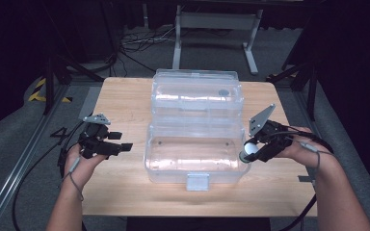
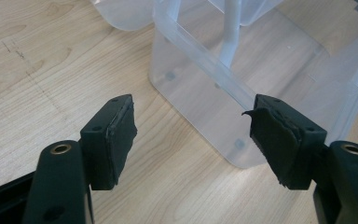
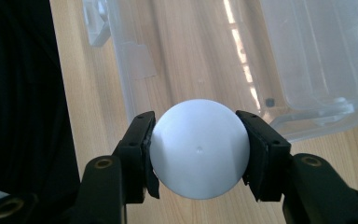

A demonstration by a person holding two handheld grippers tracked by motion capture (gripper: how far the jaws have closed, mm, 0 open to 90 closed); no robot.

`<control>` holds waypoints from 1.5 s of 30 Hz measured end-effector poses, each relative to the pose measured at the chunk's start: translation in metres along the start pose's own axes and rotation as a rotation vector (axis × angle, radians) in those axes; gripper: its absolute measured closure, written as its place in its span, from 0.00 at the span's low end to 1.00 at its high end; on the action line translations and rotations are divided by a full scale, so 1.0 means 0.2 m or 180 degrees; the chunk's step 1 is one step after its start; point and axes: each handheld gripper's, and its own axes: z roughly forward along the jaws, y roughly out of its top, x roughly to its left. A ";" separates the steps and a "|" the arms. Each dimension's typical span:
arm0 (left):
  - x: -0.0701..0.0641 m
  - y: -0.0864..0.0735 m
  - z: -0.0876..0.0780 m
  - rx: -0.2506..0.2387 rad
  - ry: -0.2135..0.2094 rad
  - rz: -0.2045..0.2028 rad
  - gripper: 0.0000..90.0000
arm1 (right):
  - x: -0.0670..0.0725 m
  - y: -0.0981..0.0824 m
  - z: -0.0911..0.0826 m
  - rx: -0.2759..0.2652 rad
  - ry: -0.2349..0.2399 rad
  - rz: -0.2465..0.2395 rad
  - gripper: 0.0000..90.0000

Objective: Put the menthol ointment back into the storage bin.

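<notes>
Right gripper clamping white ball, left gripper open beside clear box

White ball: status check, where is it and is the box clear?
Right gripper shut on white ball, beside open clear box. Left gripper open, empty. Nothing seen inside the box.

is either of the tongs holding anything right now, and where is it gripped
The right tongs hold a smooth white ball, clamped across its widest part, one pad on each side. The left tongs stand open and hold nothing.
</notes>
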 end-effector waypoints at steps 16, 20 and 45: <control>0.00 0.00 0.00 0.0005 0.0002 -0.0008 0.35 | -0.02 0.00 0.08 0.0086 0.0031 0.0008 0.56; 0.00 0.00 0.00 0.0017 -0.0002 -0.0013 0.35 | -0.02 0.00 0.10 0.0130 0.0049 0.0015 0.56; 0.00 0.00 0.01 0.0034 -0.0007 -0.0003 0.35 | -0.03 0.01 0.27 0.0306 0.0170 -0.0016 0.56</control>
